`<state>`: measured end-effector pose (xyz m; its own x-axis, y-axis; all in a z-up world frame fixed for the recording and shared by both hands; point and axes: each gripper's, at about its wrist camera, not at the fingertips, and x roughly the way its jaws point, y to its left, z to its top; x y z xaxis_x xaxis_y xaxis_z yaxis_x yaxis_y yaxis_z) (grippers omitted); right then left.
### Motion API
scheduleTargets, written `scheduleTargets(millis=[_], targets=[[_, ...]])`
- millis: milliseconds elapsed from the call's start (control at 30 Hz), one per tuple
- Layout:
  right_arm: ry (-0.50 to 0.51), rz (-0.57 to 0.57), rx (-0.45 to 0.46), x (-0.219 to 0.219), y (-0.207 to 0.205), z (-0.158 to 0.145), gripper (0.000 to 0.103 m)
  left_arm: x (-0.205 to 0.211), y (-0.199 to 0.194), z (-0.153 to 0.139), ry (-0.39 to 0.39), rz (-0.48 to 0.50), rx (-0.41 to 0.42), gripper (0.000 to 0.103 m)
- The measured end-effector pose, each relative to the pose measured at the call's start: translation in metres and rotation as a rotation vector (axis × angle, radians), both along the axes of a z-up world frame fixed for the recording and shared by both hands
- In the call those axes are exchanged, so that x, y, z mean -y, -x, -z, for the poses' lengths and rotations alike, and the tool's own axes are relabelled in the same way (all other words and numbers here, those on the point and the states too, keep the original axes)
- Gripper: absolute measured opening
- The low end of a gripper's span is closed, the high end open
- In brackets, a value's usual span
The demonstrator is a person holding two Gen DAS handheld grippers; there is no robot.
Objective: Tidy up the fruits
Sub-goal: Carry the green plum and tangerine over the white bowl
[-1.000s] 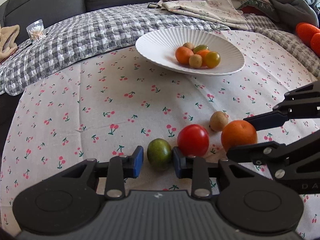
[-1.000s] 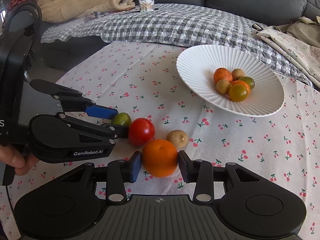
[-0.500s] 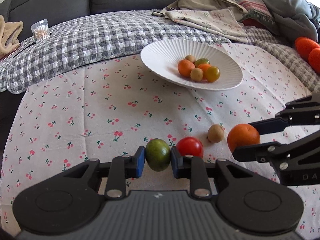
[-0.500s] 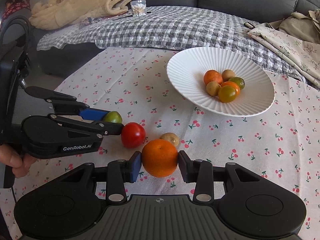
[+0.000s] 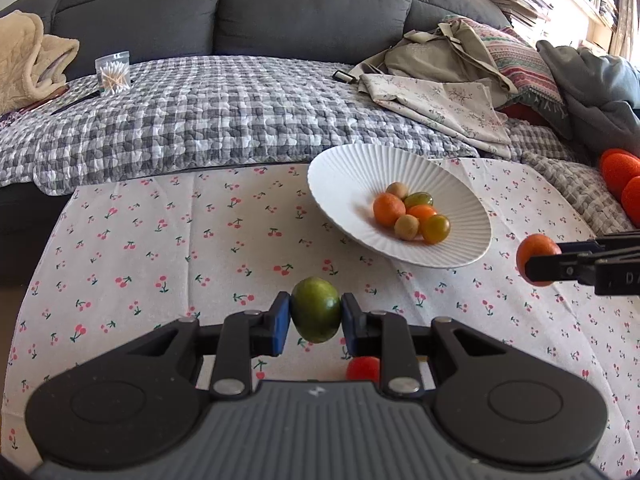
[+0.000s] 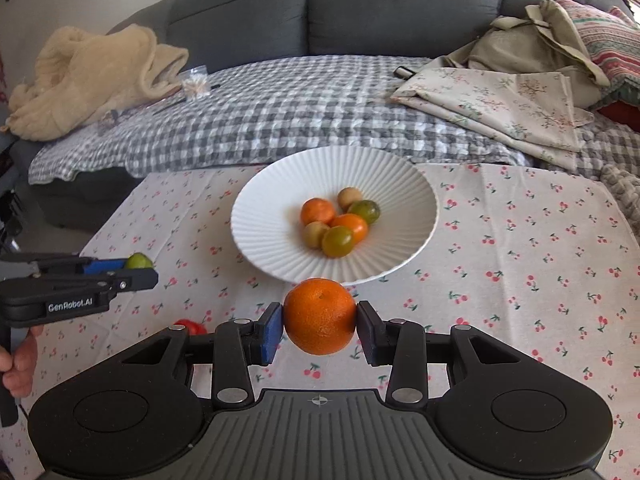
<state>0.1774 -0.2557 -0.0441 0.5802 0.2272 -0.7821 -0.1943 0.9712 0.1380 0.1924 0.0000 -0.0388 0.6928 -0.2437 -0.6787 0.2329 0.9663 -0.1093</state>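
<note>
My left gripper (image 5: 316, 318) is shut on a green fruit (image 5: 316, 314) and holds it above the cherry-print cloth, short of the white ribbed plate (image 5: 352, 168). My right gripper (image 6: 320, 320) is shut on an orange (image 6: 319, 315), lifted just in front of the plate (image 6: 272, 196). The plate holds several small orange, green and tan fruits (image 6: 338, 222). A red tomato (image 5: 362, 368) lies on the cloth below my left gripper, partly hidden; it also shows in the right wrist view (image 6: 191, 326). The left gripper with its green fruit (image 6: 138, 261) shows at the left there.
The table is covered by a white cherry-print cloth (image 5: 160, 248). Behind it a grey sofa carries a checked quilt (image 5: 220, 116), a beige blanket (image 6: 92, 80), a cotton-swab box (image 5: 113, 73) and piled fabrics (image 5: 460, 76). Orange objects (image 5: 620, 168) sit at the far right.
Both grippers have risen off the cloth with their fruits and moved toward the plate. The tomato stays on the cloth; the tan fruit there has dropped out of view.
</note>
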Motion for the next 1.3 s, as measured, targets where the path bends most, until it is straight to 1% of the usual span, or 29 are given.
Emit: scheduleTargets(millis=[100, 300, 500, 733, 800, 900, 933, 1033, 1167, 1267, 1300], targets=[[-0.016, 0.054, 0.014, 0.013, -0.009, -0.003, 0.038, 0.013, -0.003, -0.005, -0.022, 0.023, 0.029, 0.025], [-0.017, 0.140, 0.021, 0.031, -0.030, 0.004, 0.038, 0.036, -0.021, -0.007, -0.035, 0.038, 0.050, 0.025], [-0.010, 0.178, 0.017, 0.036, -0.050, 0.012, 0.038, 0.059, -0.043, -0.003, -0.069, 0.043, 0.072, 0.025], [0.004, 0.176, -0.004, 0.025, -0.073, 0.027, 0.038, 0.080, -0.063, 0.006, -0.102, 0.050, 0.070, 0.025], [0.008, 0.170, -0.009, 0.021, -0.077, 0.031, 0.038, 0.086, -0.066, 0.010, -0.125, 0.056, 0.069, 0.025], [0.077, 0.146, -0.009, 0.012, -0.081, 0.039, 0.038, 0.091, -0.070, 0.015, -0.145, 0.062, 0.064, 0.025], [0.085, 0.138, -0.004, 0.010, -0.082, 0.041, 0.038, 0.091, -0.072, 0.017, -0.146, 0.062, 0.062, 0.025], [0.065, 0.136, -0.010, 0.010, -0.084, 0.043, 0.038, 0.091, -0.075, 0.018, -0.140, 0.061, 0.062, 0.025], [0.079, 0.133, -0.001, 0.008, -0.086, 0.046, 0.038, 0.093, -0.079, 0.023, -0.148, 0.064, 0.051, 0.025], [0.067, 0.136, -0.005, 0.007, -0.086, 0.047, 0.039, 0.094, -0.080, 0.025, -0.148, 0.065, 0.041, 0.026], [0.066, 0.135, -0.005, 0.006, -0.086, 0.048, 0.040, 0.094, -0.080, 0.026, -0.146, 0.065, 0.039, 0.027]])
